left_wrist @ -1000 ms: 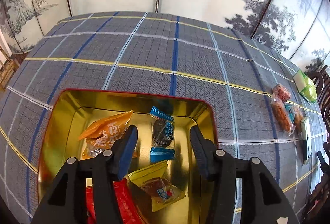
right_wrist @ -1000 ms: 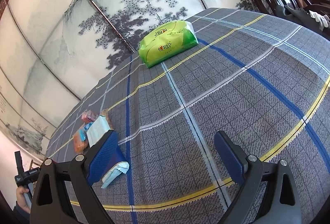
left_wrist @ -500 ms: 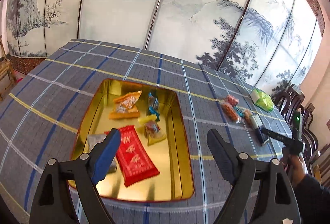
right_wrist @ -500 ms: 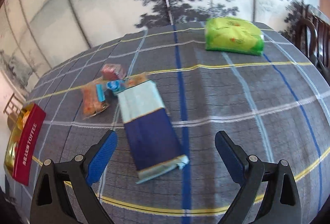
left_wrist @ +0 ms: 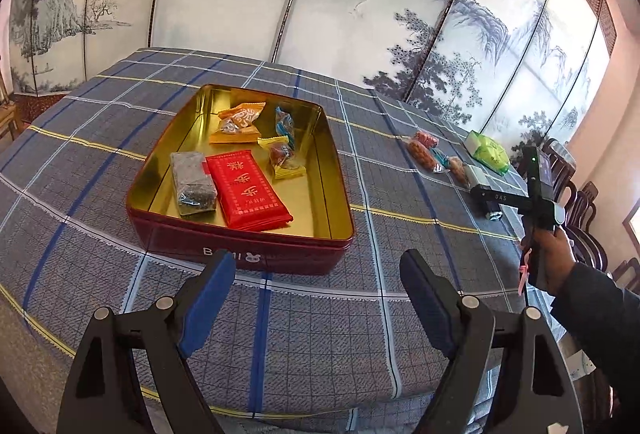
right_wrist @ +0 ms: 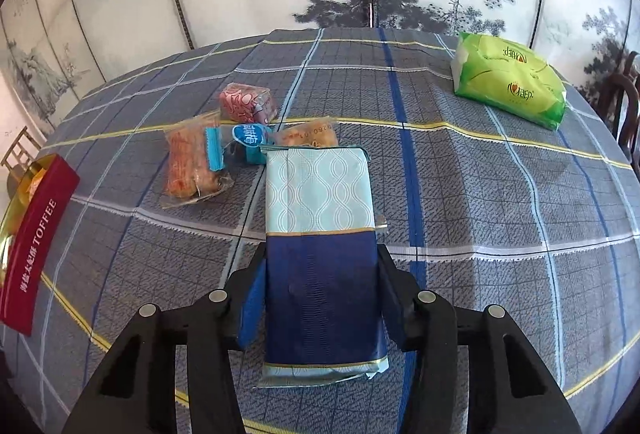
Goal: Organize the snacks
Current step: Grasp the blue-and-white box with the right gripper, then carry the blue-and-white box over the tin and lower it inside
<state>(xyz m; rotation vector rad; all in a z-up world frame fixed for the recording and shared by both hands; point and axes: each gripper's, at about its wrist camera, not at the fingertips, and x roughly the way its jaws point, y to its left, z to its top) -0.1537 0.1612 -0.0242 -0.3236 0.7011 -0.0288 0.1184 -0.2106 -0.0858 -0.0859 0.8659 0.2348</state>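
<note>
Red tin (left_wrist: pixel 240 254) sits open on the tabletop, gold inside, with a flat red pack (left_wrist: pixel 246 190), a dark bar (left_wrist: pixel 192 188) and small wrapped sweets in it. A long blue pack (right_wrist: pixel 320 250) lies flat, loose snacks (right_wrist: pixel 196 162) just beyond it.

Glossy gold-lined metal tin (left_wrist: pixel 336 190), matt woven checked tablecloth (right_wrist: pixel 500 194), shiny plastic-wrapped blue packet (right_wrist: pixel 320 234)
</note>
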